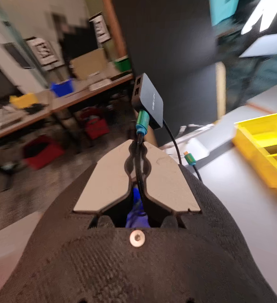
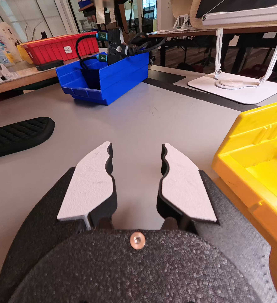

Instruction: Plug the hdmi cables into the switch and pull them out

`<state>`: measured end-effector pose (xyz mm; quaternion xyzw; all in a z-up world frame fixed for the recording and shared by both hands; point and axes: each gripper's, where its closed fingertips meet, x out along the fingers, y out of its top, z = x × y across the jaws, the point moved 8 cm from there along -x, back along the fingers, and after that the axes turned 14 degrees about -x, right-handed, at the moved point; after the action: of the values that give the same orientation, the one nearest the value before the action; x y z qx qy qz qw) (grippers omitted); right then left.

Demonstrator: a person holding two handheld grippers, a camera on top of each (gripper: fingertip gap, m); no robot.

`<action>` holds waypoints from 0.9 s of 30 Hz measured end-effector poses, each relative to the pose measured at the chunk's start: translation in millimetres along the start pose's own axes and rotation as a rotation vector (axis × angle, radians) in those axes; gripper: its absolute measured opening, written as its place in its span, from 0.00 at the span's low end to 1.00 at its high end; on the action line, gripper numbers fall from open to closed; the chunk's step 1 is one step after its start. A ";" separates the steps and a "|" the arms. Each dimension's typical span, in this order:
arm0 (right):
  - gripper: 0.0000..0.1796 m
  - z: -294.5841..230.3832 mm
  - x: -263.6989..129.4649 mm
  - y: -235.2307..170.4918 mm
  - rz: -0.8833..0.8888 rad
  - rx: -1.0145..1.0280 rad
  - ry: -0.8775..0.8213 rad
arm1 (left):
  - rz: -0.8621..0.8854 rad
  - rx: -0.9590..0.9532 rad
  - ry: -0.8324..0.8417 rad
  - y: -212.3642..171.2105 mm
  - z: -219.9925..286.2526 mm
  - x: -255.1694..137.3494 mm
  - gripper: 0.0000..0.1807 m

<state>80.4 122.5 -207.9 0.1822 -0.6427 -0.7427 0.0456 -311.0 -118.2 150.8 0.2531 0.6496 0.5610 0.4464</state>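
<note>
Left gripper (image 1: 138, 146): pinching a black cable (image 1: 139, 165) whose green plug (image 1: 142, 118) sits in the dark switch (image 1: 149, 101), lifted.
Right gripper (image 2: 137, 147): fingers spread, empty, over the grey table (image 2: 134, 114).
Yellow bin (image 2: 256, 164): near right.

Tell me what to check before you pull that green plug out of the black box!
1. Left fingers gripping: ok, shut on the black cable just below the green plug.
2. Plug in the switch: ok, it sits in a port.
3. Switch held steady: not ok, no fingers hold it; it seems to hang from the plug.
4. Right fingers free to help: ok, open and empty over the grey table.
5. Second green plug: ok, already out, its gold tip bare.
6. How tightly the plug sits: cannot tell.
</note>
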 end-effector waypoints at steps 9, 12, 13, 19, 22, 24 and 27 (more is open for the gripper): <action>0.31 9.3 -17.5 30.4 0.187 0.028 -0.053 | 0.018 -0.143 -0.592 -108.8 117.6 -4.7 0.04; 0.31 11.6 -24.5 49.4 0.278 0.058 -0.038 | 0.037 -0.186 -0.729 -155.4 154.1 -7.0 0.04; 0.31 12.5 -25.9 54.9 0.308 0.074 -0.023 | 0.044 -0.210 -0.773 -170.9 164.5 -7.8 0.03; 0.34 -2.9 -10.2 71.7 0.365 0.112 0.212 | 0.086 -0.300 -0.941 -247.0 214.0 -5.0 0.03; 0.30 -11.8 -0.1 76.9 0.425 0.158 0.310 | 0.093 -0.299 -0.979 -273.7 228.3 -2.1 0.04; 0.14 -12.4 1.0 80.5 0.452 0.155 0.321 | 0.113 -0.305 -1.017 -288.7 232.4 -0.8 0.04; 0.09 -11.8 -2.4 90.7 0.357 0.104 0.398 | 0.066 -0.274 -1.056 -304.7 232.6 1.6 0.04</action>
<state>71.4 96.8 -120.5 0.2105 -0.6804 -0.6383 0.2919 -58.4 -73.8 -134.1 0.4600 0.2497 0.4511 0.7228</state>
